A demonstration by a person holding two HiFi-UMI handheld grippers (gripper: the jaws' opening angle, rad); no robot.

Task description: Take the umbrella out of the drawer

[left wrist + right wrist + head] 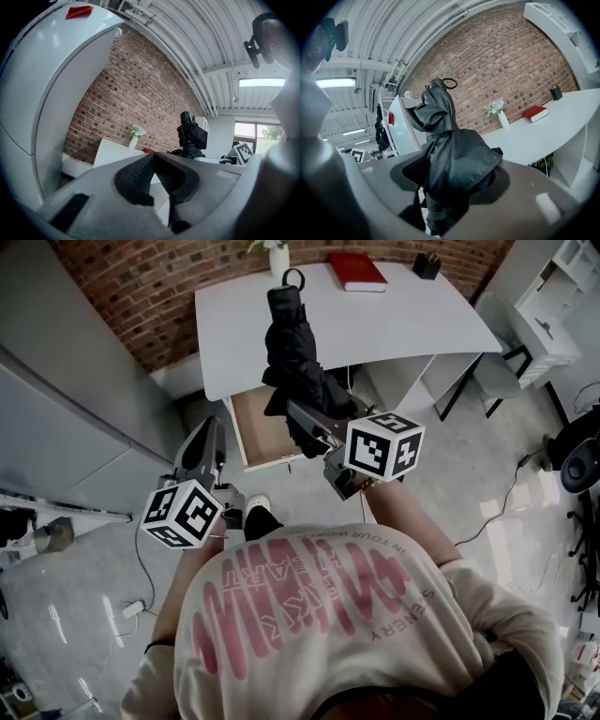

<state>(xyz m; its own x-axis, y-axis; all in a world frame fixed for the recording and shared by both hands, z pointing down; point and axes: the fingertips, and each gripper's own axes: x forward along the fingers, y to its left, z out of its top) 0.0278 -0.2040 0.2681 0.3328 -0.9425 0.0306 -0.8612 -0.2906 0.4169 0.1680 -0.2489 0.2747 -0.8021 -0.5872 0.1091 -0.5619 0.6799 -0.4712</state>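
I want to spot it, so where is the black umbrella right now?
In the head view, the black umbrella is clamped in the right gripper near the picture's centre, just above the open drawer and in front of the white desk.

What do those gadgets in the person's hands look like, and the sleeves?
Both the left gripper and right gripper are chunky grey plastic, each carrying a white cube with black square markers. The fingers have dark ribbed pads. The person wears a short-sleeved cream T-shirt with pink print and a dark band on the left arm.

drawer (258, 430) partly behind umbrella (292, 345), book (356, 271) title unreadable
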